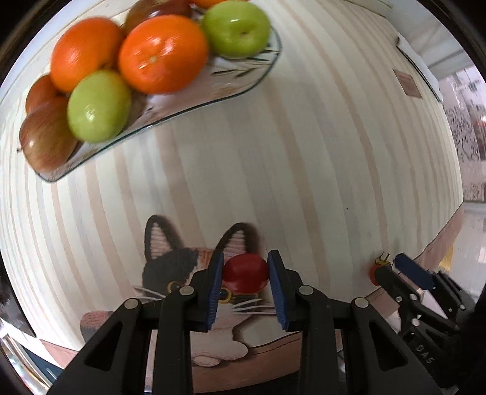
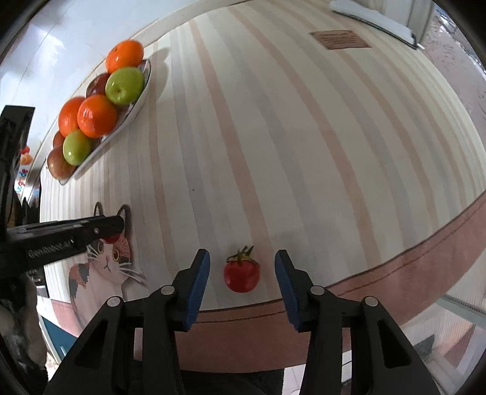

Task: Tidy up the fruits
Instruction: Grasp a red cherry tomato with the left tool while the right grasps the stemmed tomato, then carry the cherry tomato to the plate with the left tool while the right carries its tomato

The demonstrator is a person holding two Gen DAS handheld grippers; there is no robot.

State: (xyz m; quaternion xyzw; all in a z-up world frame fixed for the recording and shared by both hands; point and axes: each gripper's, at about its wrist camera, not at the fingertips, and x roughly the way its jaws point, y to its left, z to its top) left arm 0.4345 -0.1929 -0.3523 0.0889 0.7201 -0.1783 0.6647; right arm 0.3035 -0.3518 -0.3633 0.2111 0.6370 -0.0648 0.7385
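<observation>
My left gripper (image 1: 246,255) points down over the striped cloth and is shut on a small red tomato (image 1: 245,274), both blue pads pressing its sides. In the right wrist view that gripper (image 2: 119,227) enters from the left, the red tomato (image 2: 111,238) peeking out under it. My right gripper (image 2: 242,254) straddles a second tomato with a green stem (image 2: 242,277) lying on the cloth; gaps show on both sides, so it is open. A glass plate (image 1: 182,113) at the upper left holds oranges (image 1: 162,54), green apples (image 1: 98,106) and red apples (image 1: 45,139).
A cat picture (image 2: 106,261) is printed on the cloth under the left gripper. The table's near edge with a pink border (image 2: 410,267) runs just behind the right tomato. A brown label (image 2: 340,39) and a white object (image 2: 373,18) lie at the far side.
</observation>
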